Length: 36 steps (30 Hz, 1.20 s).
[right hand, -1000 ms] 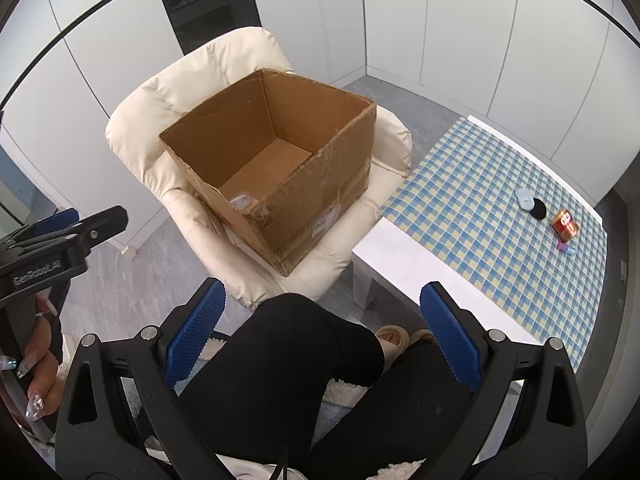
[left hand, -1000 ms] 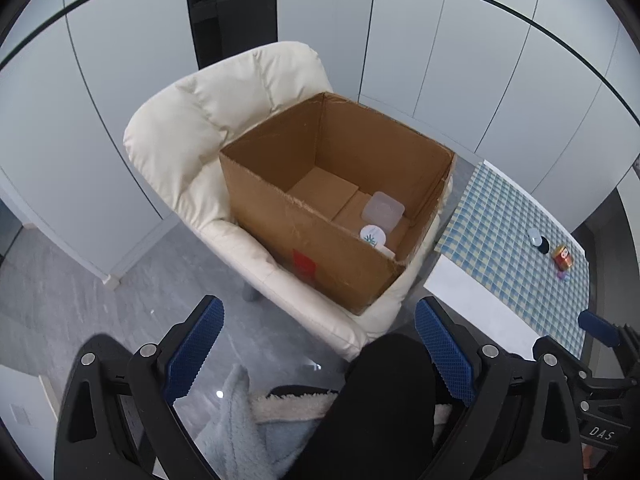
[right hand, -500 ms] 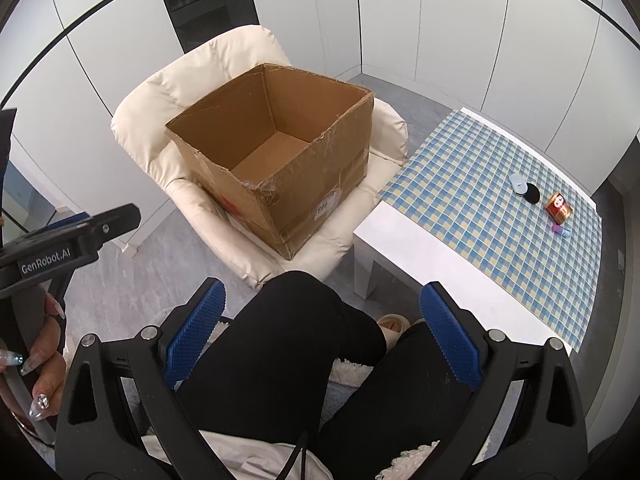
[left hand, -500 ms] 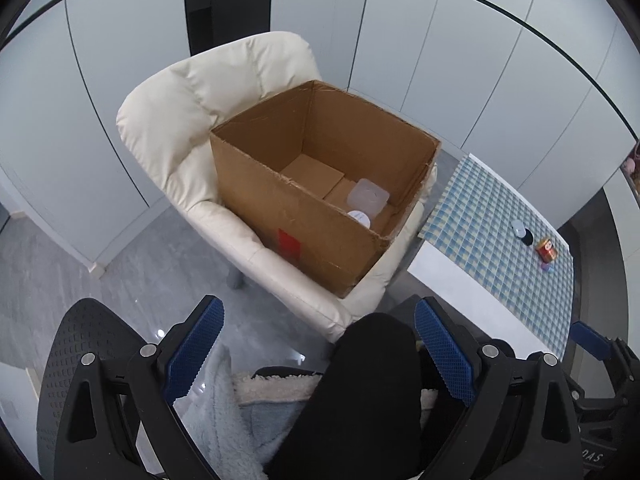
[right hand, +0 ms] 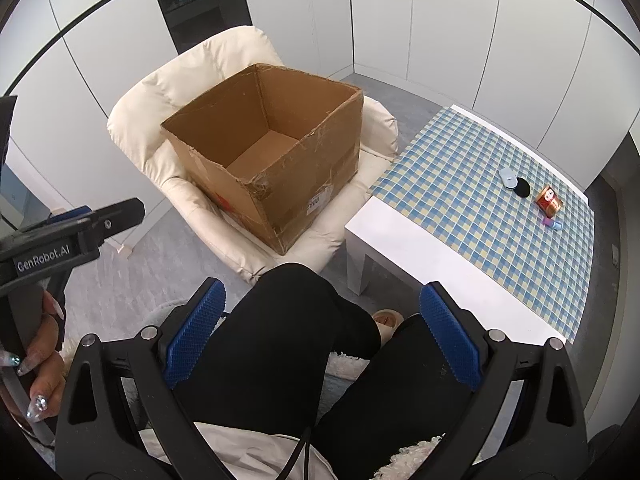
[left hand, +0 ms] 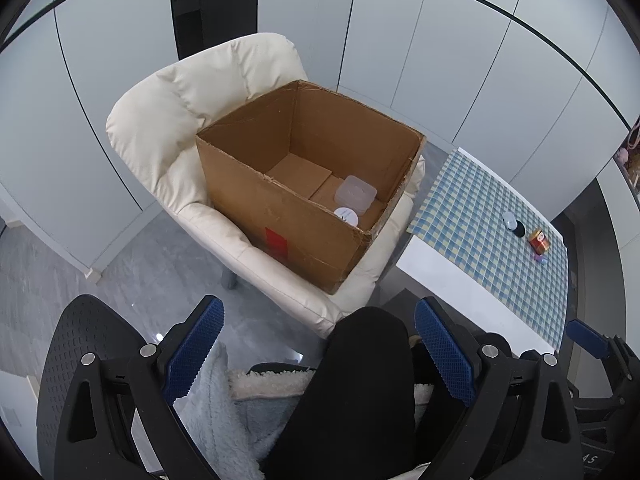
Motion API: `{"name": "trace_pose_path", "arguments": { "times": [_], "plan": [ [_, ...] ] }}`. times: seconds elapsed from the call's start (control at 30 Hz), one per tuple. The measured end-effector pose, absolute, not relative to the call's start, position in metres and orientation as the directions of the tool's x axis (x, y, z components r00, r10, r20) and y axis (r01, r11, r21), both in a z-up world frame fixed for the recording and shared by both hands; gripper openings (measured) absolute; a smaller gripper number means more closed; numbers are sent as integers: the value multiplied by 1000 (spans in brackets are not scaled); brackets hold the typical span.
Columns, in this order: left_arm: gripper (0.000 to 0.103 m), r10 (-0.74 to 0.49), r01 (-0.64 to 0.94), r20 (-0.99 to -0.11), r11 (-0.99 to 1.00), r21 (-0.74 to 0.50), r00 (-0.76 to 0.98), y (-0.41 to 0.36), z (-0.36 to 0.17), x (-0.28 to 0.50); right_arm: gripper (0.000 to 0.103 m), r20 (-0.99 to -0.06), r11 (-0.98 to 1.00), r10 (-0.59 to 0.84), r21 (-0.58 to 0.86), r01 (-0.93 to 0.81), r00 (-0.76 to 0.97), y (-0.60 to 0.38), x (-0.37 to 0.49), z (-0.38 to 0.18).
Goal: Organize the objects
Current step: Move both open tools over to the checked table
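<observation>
Both units sit over my lap, pointing steeply down. Left hand-held gripper [left hand: 318, 346]: blue pads wide apart, nothing between them but a black-trousered knee [left hand: 360, 368] below. Right hand-held gripper [right hand: 322, 334]: pads likewise spread, holding nothing. Cardboard box [left hand: 280, 216] at 12 o'clock, open-topped, resting on the seat of a cream armchair [left hand: 168, 132]. Inside it, toward its right corner, a clear lidded container [left hand: 355, 193] with a round white lid [left hand: 346, 215] just beside it. Counter [right hand: 404, 240] with blue checked cloth at 2 o'clock, apart from the chair. Near its far end, clustered: a pale blue oval item [right hand: 507, 178] touching a black disc [right hand: 522, 187], a red-and-gold tin [right hand: 549, 199] on its side, and two small pieces [right hand: 551, 223], purple and blue. In the right view, a hand [right hand: 34, 364] at 9 o'clock grips the left unit's handle.
</observation>
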State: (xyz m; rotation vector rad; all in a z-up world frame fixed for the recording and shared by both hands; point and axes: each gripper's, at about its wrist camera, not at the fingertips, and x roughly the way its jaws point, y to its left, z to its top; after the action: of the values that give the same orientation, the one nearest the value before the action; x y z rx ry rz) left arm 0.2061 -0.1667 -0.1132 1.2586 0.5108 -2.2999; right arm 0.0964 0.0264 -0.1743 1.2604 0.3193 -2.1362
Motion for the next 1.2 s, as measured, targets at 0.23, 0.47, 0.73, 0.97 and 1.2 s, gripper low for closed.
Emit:
{"name": "trace_pose_path", "arguments": {
  "times": [0.23, 0.47, 0.73, 0.97, 1.2],
  "plan": [
    [97, -208, 543, -850, -833, -105, -484, -161, -111, 204, 99, -846, -782, -396, 108, 614, -356, 33, 100, -173],
    [97, -192, 512, -855, -853, -97, -482, -149, -114, 191, 99, -841, -793, -392, 102, 601, -374, 43, 99, -172],
    [97, -167, 434, -858, -898, -70, -486, -119, -119, 171, 99, -844, -830, -360, 96, 550, -396, 68, 96, -175],
    [97, -139, 351, -864, -935, -47, -485, -87, -125, 153, 99, -846, -870, -330, 101, 483, -419, 99, 92, -177],
    [97, -104, 280, -867, -959, -42, -487, -59, -130, 137, 99, -850, -906, -300, 111, 409, -434, 129, 89, -180]
  ]
}}
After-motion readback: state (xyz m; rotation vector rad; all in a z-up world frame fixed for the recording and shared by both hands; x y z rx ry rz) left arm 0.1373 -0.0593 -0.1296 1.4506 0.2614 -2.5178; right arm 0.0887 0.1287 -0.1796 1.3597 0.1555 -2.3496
